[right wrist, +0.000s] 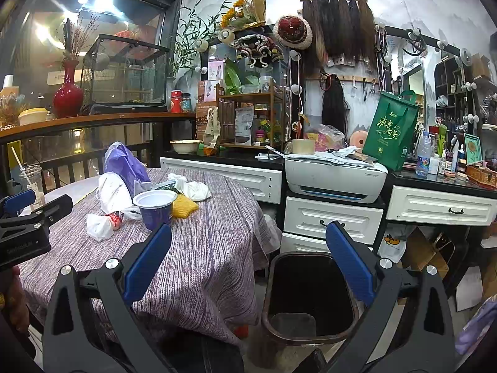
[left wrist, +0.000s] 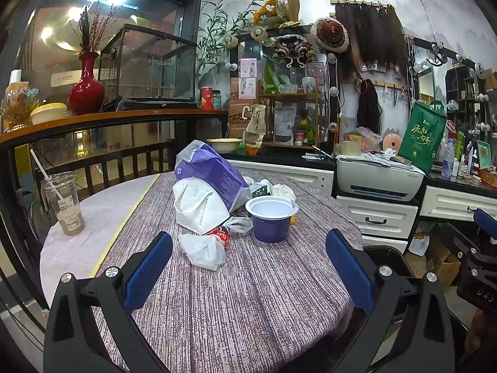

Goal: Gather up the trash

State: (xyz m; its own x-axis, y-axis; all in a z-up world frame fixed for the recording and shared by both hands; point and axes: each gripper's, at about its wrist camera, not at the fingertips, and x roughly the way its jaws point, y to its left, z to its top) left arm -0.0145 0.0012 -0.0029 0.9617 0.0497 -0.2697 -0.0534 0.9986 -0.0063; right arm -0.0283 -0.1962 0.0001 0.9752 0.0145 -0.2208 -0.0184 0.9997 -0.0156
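Trash lies on a round table with a purple striped cloth [left wrist: 242, 295]: a blue cup with a white inside [left wrist: 271, 217], a white N95 mask [left wrist: 198, 205], a crumpled white plastic bag [left wrist: 203, 248], a purple bag [left wrist: 211, 168], white wrappers [left wrist: 276, 189]. In the right wrist view I see the cup [right wrist: 154, 208], a yellow object [right wrist: 184, 207] and a dark bin [right wrist: 307, 295] on the floor beside the table. My left gripper [left wrist: 248, 267] is open and empty, short of the trash. My right gripper [right wrist: 248, 264] is open and empty above the bin's near side.
A plastic drink cup with a straw [left wrist: 65, 202] stands at the table's left edge. A railing and a shelf with a red vase [left wrist: 86, 87] lie behind. White drawers, a printer [right wrist: 335, 180] and a green bag [right wrist: 391, 130] stand to the right.
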